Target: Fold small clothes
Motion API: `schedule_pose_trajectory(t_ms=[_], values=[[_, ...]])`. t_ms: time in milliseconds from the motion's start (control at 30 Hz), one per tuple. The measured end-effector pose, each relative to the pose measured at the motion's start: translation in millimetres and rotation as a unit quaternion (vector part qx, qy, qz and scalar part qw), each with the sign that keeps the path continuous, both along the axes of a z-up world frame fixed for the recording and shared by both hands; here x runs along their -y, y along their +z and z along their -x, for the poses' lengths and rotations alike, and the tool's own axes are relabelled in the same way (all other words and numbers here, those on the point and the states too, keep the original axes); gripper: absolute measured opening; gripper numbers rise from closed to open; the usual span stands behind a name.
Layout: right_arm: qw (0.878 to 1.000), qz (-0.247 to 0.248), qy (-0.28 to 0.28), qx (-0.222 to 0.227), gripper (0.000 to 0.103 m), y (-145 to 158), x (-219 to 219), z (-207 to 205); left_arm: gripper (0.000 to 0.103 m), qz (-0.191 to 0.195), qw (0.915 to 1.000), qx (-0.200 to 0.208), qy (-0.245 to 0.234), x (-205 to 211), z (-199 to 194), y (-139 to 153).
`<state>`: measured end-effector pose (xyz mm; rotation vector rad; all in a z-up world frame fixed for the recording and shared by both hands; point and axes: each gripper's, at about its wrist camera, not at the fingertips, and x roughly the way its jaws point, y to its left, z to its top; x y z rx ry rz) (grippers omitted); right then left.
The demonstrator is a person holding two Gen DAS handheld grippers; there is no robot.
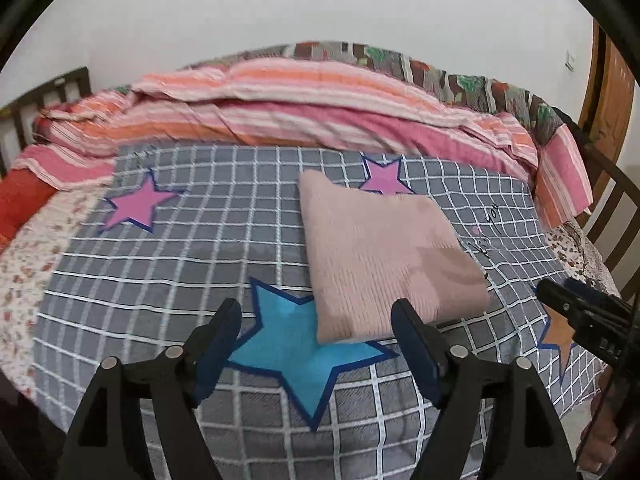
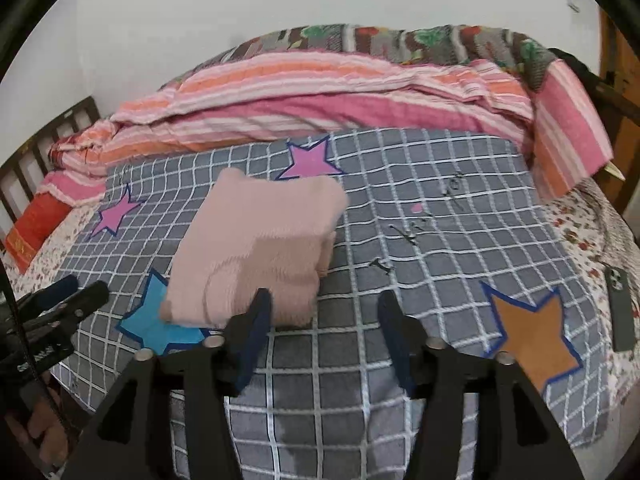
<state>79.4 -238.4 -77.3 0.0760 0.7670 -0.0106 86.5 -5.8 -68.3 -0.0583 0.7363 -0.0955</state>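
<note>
- Bedding forms the work surface: a grey checked blanket (image 1: 168,280) with appliqué stars is spread over the bed, from its near edge toward the far side.
- Left tongs (image 1: 316,344): jaws spread wide, nothing held, hovering above the blue star (image 1: 292,356) near the bed's near edge.
- Right tongs (image 2: 324,332): jaws likewise spread wide and empty, positioned over bare checked blanket just short of the garment.
- Pink knitted garment (image 1: 384,256) lies on the blanket around the middle of the bed, its near corner overlapping the blue star. It is already a compact, thick, roughly rectangular packet.
- Orientation: in the left wrist view the long axis runs from the near edge toward the far edge, slightly skewed, with the narrower end pointing at the pink star (image 1: 384,178).
- Step assessment: folding of this item appears complete or nearly so; both tongs are clear of it.
- Next move, as a judgement: either square up the packet or grip it at the near edge and set it aside.
- A dark phone (image 2: 619,312) rests near the bed's right edge.
- Striped pink quilt (image 1: 280,108) is bunched along the far edge, against the wall.
</note>
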Motion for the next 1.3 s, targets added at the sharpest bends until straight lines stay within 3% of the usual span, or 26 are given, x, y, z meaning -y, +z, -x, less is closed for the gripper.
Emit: schedule_pose_trajectory(t_ms=[67, 233, 600, 1300], values=[[1.0, -0.002, -0.002, 0.01, 0.084, 7.2, 3.0, 10.4, 0.084, -0.006, 0.9999, 0.007, 0.005, -0.5, 11.5, 9.1], [0.999, 0.013, -0.009, 0.029, 0.097, 22.5, 5.0, 34.7, 0.085, -0.015, 0.9996, 0.025, 0.009, 2.3, 34.3, 29.1], [0.999, 0.027, -0.02, 0.036, 0.098, 39.6, 11.2, 63.7, 0.085, -0.02, 0.9988, 0.044, 0.004, 12.9, 57.6, 48.3], [0.998, 0.029, -0.029, 0.04, 0.098, 43.7, 19.2, 74.5, 0.085, -0.02, 0.9988, 0.044, 0.006, 14.9, 65.2, 53.6]])
